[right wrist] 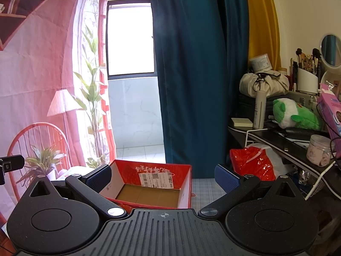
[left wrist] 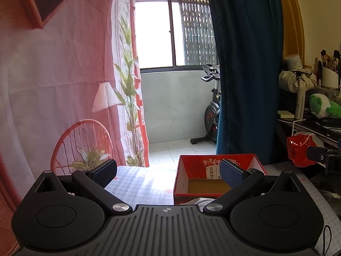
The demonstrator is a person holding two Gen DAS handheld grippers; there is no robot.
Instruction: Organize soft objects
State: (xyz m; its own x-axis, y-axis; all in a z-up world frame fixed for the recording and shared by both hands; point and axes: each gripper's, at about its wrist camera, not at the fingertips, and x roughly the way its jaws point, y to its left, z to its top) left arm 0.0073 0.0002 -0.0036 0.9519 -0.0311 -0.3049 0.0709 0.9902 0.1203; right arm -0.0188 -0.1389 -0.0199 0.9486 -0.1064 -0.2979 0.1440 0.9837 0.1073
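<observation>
A red cardboard box (left wrist: 213, 166) (right wrist: 181, 170) with a bare brown floor stands on the checked tablecloth (left wrist: 136, 181) (right wrist: 205, 186). My left gripper (left wrist: 168, 173) hovers open just before the box's near left corner, nothing between its blue pads. My right gripper (right wrist: 163, 178) is open too, its jaws spread over the box's near side. A green and white plush toy (left wrist: 322, 105) (right wrist: 296, 115) lies on the dark side desk at the right, away from both grippers. A bit of white soft material (left wrist: 197, 200) peeks out under the left gripper's body.
A red plastic bag (left wrist: 300, 149) (right wrist: 253, 163) hangs beside the desk. The desk carries a beige pouch (right wrist: 263, 83), a white bottle (right wrist: 260, 109), a brush holder (right wrist: 305, 80), a jar (right wrist: 319, 150) and a pink carton (right wrist: 330, 111). A blue curtain (right wrist: 198, 64) hangs behind the box.
</observation>
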